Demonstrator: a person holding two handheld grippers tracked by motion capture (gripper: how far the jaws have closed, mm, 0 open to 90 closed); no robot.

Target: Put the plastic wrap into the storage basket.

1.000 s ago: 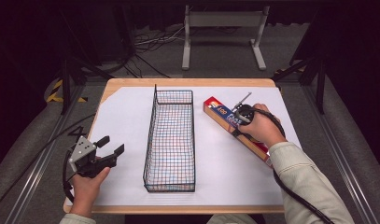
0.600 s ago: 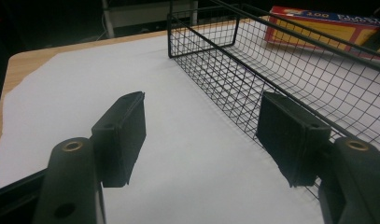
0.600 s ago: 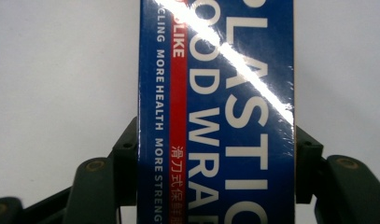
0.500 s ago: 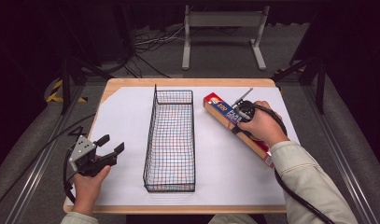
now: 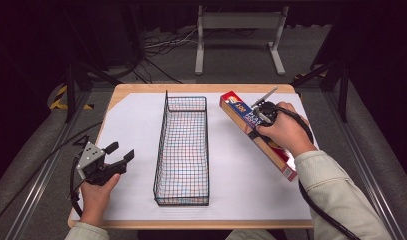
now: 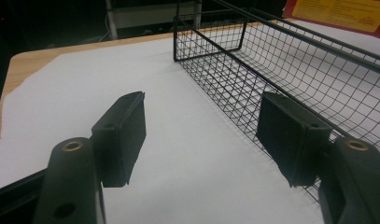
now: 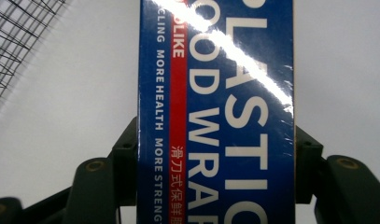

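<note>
A long blue and red plastic-wrap box (image 5: 241, 116) is held slantwise over the right side of the white sheet. My right gripper (image 5: 261, 116) is shut across its width, near the far half. In the right gripper view the box (image 7: 215, 93) runs up between the two jaws of my right gripper (image 7: 215, 163), and both pads press on its sides. A long black wire basket (image 5: 183, 145) stands in the middle of the table. My left gripper (image 5: 122, 152) is held low at the front left, open, its jaws pointing at the basket (image 6: 276, 74). Nothing lies between the jaws of my left gripper (image 6: 201, 128).
A white sheet (image 5: 136, 125) covers the wooden table (image 5: 141, 90). The basket's inside is bare mesh. A corner of the box (image 6: 337, 14) shows beyond the basket in the left gripper view. A metal stand (image 5: 238, 22) and cables lie on the dark floor beyond the table.
My right hand has risen a little with the box held in the gripper, lifting it off the sheet. The left hand and the basket have stayed put.
</note>
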